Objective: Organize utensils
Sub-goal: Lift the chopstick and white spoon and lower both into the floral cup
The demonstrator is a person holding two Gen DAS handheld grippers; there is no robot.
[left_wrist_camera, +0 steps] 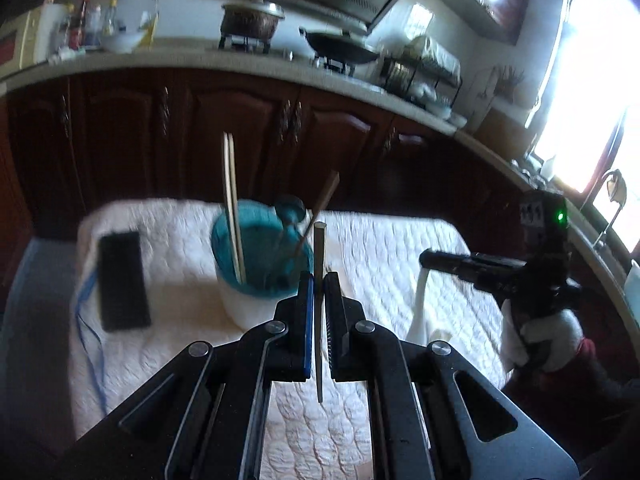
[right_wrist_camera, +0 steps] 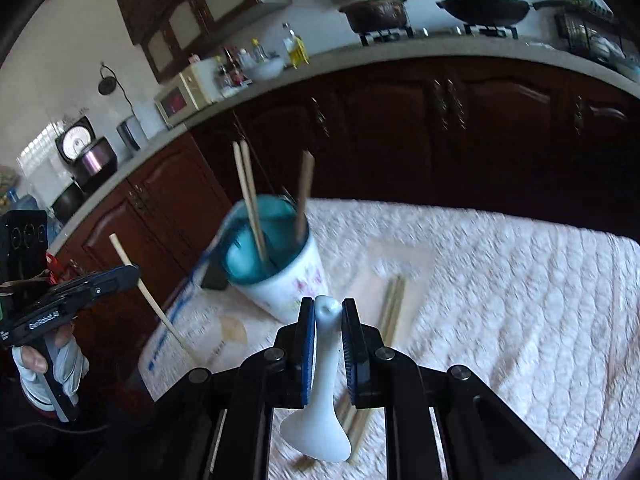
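While both grippers hang above the quilted table (left_wrist_camera: 400, 248), the left gripper (left_wrist_camera: 319, 280) is clamped on a single chopstick (left_wrist_camera: 319, 320) whose long axis runs upright between its pads. The cup (left_wrist_camera: 256, 280), already holding chopsticks, lies just ahead and slightly left of it, nearer this hand. To the right, the right gripper (right_wrist_camera: 328, 308) pinches a white spoon (right_wrist_camera: 320, 420) by its handle, bowl hanging down; the cup sits ahead-left.

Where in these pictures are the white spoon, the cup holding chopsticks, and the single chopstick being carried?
white spoon (right_wrist_camera: 320, 364): right wrist view, on its handle between the pads.
cup (right_wrist_camera: 288, 284): right wrist view, on its white flowered wall.
single chopstick (left_wrist_camera: 319, 252): left wrist view, on the shaft above the pads.
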